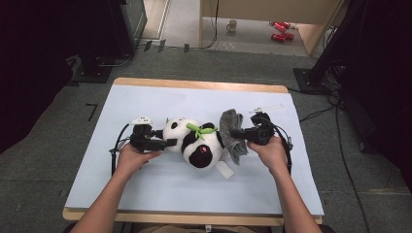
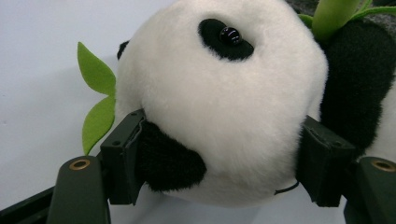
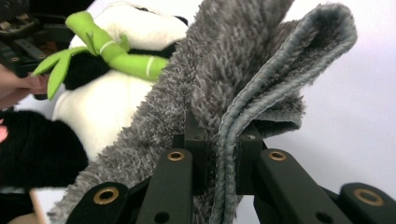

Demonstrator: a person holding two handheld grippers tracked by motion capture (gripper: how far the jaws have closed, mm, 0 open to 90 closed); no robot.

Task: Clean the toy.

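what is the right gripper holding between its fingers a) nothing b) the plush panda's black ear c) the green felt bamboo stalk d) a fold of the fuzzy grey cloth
d: in the right gripper view, the right gripper has its fingers clamped on a folded edge of the fuzzy grey cloth, while the green felt bamboo stalk lies apart on the black-and-white plush panda.
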